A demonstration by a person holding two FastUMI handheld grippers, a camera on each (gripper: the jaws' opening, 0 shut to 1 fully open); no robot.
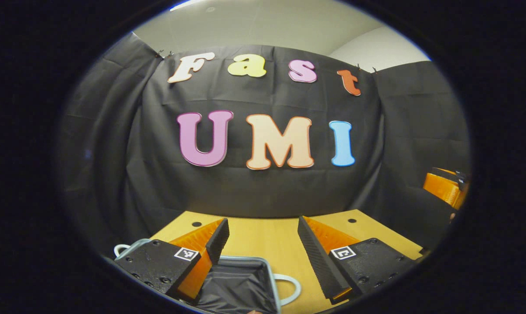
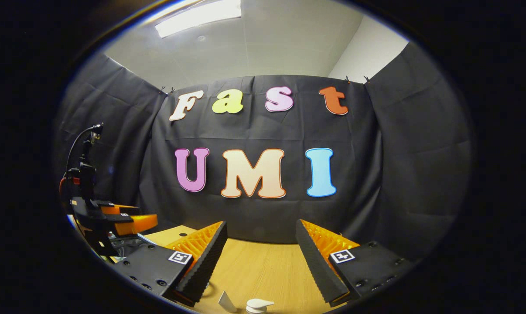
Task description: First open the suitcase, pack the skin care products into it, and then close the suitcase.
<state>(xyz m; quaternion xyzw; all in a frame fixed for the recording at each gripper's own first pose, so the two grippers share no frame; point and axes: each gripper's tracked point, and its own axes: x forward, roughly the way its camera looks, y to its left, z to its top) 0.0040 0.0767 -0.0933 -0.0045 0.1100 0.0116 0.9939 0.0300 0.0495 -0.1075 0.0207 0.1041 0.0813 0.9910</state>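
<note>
Hovering left gripper (image 1: 263, 244): wide open, holding nothing, above open suitcase (image 1: 239, 281) on tabletop (image 1: 263, 235) | right gripper (image 2: 261, 248): wide open, empty, white skin care products (image 2: 256, 305) just below

Bench (image 1: 267, 237): pale wood grain, smooth, matt. Suitcase (image 1: 239, 283) lining: dark cloth, slight sheen. Fingers (image 2: 204, 257): ribbed black rubbery pads, orange plastic backs.
</note>
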